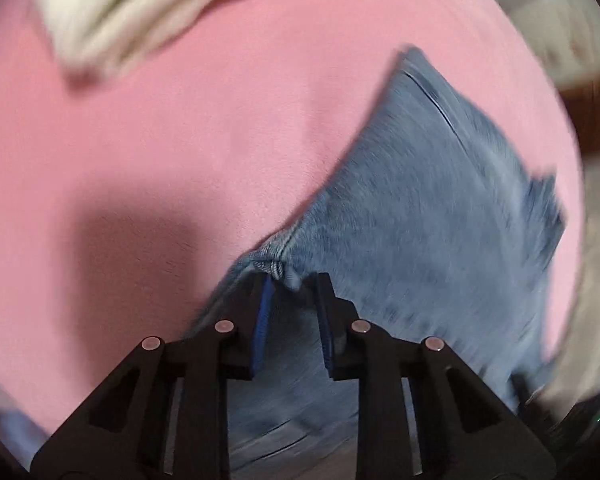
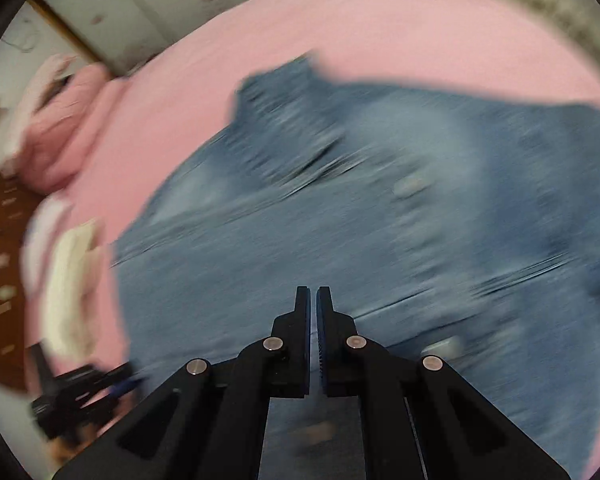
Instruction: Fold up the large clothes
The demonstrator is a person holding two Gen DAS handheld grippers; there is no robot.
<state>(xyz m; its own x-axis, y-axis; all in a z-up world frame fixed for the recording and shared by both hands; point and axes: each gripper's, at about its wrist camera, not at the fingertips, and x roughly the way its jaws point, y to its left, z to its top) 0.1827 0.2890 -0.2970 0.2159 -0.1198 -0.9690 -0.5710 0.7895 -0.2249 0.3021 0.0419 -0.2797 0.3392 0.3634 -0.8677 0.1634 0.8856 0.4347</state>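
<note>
Blue jeans (image 1: 428, 208) lie spread on a pink bed sheet (image 1: 160, 140). My left gripper (image 1: 294, 280) is partly closed, with a seamed edge of the jeans bunched between its fingertips. In the right wrist view the jeans (image 2: 360, 208) fill the middle, blurred by motion. My right gripper (image 2: 313, 294) hovers over the jeans with its fingers nearly together and nothing visible between them. The left gripper also shows in the right wrist view at the lower left (image 2: 84, 392).
A folded cream garment (image 1: 148, 4) lies at the far side of the sheet, also seen in the right wrist view (image 2: 72, 280). A pink bundle (image 2: 60, 136) lies by the bed's edge. A brown wooden floor or furniture (image 2: 0, 280) lies beyond.
</note>
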